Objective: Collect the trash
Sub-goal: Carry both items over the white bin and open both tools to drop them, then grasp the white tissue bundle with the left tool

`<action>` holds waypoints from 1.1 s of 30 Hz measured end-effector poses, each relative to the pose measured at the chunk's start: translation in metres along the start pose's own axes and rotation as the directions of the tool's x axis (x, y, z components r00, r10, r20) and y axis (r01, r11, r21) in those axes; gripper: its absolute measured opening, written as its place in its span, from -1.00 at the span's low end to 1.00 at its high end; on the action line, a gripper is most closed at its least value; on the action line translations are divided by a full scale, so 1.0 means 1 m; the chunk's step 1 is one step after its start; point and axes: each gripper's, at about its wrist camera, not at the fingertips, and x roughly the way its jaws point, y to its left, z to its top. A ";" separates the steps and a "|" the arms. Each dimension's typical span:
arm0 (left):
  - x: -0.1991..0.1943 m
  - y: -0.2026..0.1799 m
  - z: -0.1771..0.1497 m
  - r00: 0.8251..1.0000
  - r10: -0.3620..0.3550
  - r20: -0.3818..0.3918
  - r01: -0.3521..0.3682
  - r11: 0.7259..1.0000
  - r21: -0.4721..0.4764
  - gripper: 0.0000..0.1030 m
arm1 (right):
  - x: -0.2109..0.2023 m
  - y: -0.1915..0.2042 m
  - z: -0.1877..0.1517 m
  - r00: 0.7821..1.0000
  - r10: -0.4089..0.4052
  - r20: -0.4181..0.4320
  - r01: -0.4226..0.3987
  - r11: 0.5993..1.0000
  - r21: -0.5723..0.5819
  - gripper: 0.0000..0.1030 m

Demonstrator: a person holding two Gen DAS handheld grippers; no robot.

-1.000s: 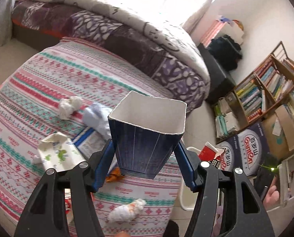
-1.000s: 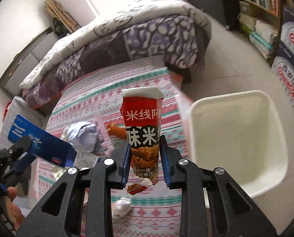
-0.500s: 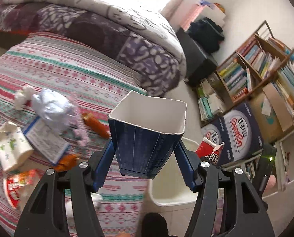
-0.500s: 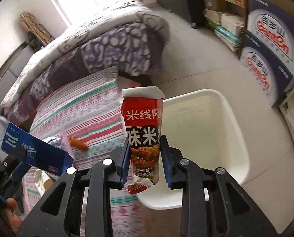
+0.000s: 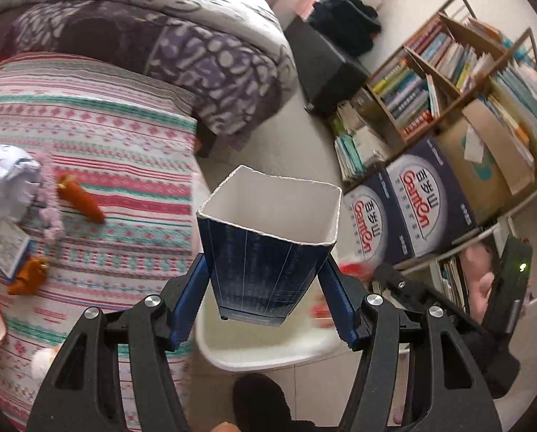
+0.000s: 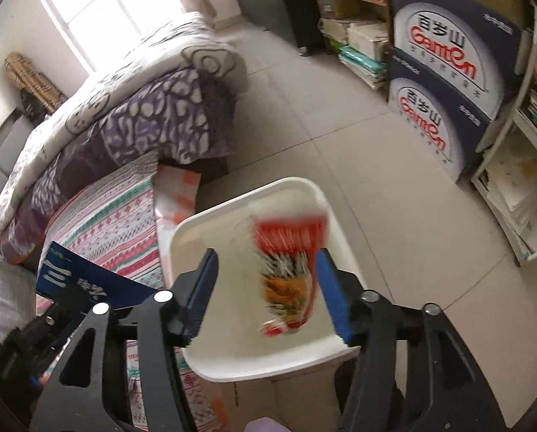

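Right gripper (image 6: 266, 289): your jaws are opening, spread well apart with nothing pressed between the pads; you hold it tipped down over the bin so whatever you let go lands inside.
Red wrapper (image 6: 290, 273): blurred, loose between the parted jaws and over the bin's mouth; judging by the blur, it is dropping in.
Left gripper (image 5: 264, 295): your jaws stand about half open but clamped on the blue carton (image 5: 268, 248), blue pads pressing both its sides; the open white mouth faces away from you.
Why held so: the carton sits just above the bin's near rim, which looks like you are bringing it up for its own drop.
Bin (image 6: 232, 360): white, on the floor, touching the edge of the patterned bedspread (image 5: 106, 151), so it is close to the trash.
Trash left on the bed: crumpled paper (image 5: 9, 180), an orange wrapper (image 5: 83, 199), and a printed leaflet (image 5: 1, 248), well apart from the bin.
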 end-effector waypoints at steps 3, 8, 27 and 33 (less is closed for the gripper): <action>0.011 -0.014 -0.005 1.000 0.000 -0.018 0.000 1.000 0.026 0.19 | -0.007 -0.014 0.005 1.000 -0.014 0.023 0.014 1.000 0.028 0.26; 0.023 -0.031 -0.011 0.999 -0.009 -0.036 0.011 0.999 0.053 0.21 | -0.013 -0.032 0.010 0.999 -0.019 0.044 0.016 0.998 0.068 0.37; -0.010 0.010 -0.026 0.981 0.130 -0.147 -0.095 0.970 0.222 0.68 | -0.014 -0.006 -0.004 0.997 0.078 -0.025 -0.077 0.997 0.032 0.79; -0.015 0.055 -0.047 0.926 0.282 -0.252 -0.198 0.929 0.312 0.69 | 0.002 0.033 -0.023 0.987 0.091 -0.129 -0.103 0.991 -0.090 0.85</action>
